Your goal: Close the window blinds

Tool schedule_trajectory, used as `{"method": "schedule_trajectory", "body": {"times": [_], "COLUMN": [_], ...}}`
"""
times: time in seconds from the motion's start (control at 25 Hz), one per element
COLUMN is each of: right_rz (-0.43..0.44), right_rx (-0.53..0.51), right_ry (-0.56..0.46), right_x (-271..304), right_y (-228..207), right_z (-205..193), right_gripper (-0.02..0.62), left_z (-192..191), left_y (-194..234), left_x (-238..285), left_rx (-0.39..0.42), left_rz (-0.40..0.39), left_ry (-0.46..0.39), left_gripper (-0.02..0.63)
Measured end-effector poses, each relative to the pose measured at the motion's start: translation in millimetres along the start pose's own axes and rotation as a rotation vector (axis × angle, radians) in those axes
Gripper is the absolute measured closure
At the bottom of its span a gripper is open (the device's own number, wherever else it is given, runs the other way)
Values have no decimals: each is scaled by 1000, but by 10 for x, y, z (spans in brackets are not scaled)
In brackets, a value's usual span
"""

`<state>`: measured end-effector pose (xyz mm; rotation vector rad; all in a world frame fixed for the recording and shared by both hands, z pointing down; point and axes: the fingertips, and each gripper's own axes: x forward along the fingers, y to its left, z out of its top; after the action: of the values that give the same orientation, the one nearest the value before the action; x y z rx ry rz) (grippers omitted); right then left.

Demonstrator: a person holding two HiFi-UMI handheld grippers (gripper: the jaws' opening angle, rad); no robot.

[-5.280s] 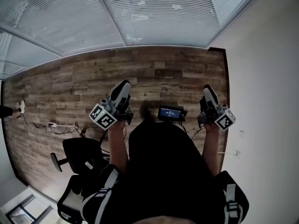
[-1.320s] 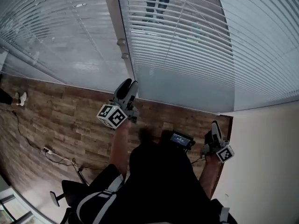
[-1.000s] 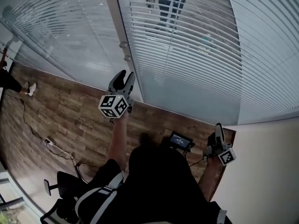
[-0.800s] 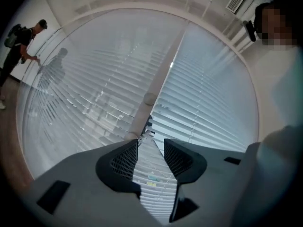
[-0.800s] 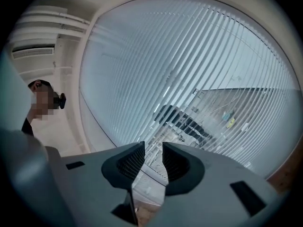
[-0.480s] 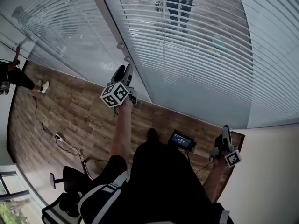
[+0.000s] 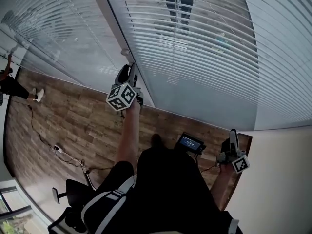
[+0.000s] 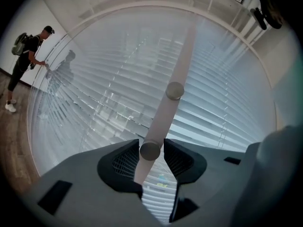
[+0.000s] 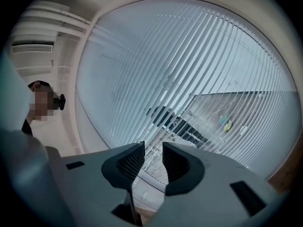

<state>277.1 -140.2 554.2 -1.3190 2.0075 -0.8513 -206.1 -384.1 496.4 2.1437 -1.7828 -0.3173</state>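
White horizontal blinds are seen hanging behind the glass. The upper part of the head view is filled by them, and they are split by a pale upright post. On the right-hand pane the slats are tilted open. Gaps are left between them, through which darker shapes beyond are glimpsed in the right gripper view.

Two round knobs are carried on the post. In the left gripper view the lower knob is framed right between the jaws of the left gripper. Its fingers are held apart, with a sliver of space on either side of the knob, so no clamping is seen. The upper knob is found further up the post, clear of the jaws. The right gripper is held low by the cream wall, well apart from the blinds. Its fingers are parted by a narrow gap, with nothing caught between them.

The slats on the left-hand pane are washed out by glare, and their tilt cannot be read. A dark figure at the top of the glass is cut off by the frame edge, and whether it is a reflection cannot be told. Much of the floor is covered by the wearer's black top.

A wood-plank floor is laid below the window. A cable is trailed across it, and an office chair is clipped at the lower left. Another person with a backpack is spotted at the far left by the glass.
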Motion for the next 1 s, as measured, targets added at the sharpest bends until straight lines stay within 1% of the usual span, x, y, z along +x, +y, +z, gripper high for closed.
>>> {"method": "schedule_trajectory", "body": {"times": [0.12, 0.24, 0.32, 0.4, 0.56, 0.64, 0.72, 1.0], "right_rz": [-15, -19, -17, -20, -26, -26, -25, -19], "right_rx": [-10, -22, -31, -33, -32, -30, -29, -40], "right_ry": [7, 23, 32, 31, 34, 37, 39, 45], "right_x": [122, 319, 437, 474, 472, 485, 504, 549], "right_y": [92, 236, 310, 317, 325, 335, 343, 383], "right_z": [11, 106, 146, 151, 147, 142, 143, 163], "right_gripper": [472, 472, 472, 472, 472, 472, 472, 472], "left_z": [69, 193, 264, 275, 268, 270, 258, 217], "left_y": [-22, -42, -53, -65, -108, -127, -138, -177], "left_x": [75, 153, 204, 216, 189, 183, 181, 187], "left_rx": [66, 134, 186, 235, 308, 360, 447, 848], "left_rz": [-4, -3, -4, -2, -1, 2, 13, 69], "left_ry": [22, 46, 55, 58, 70, 77, 87, 122], "left_gripper": [439, 466, 468, 468, 468, 469, 469, 469]}}
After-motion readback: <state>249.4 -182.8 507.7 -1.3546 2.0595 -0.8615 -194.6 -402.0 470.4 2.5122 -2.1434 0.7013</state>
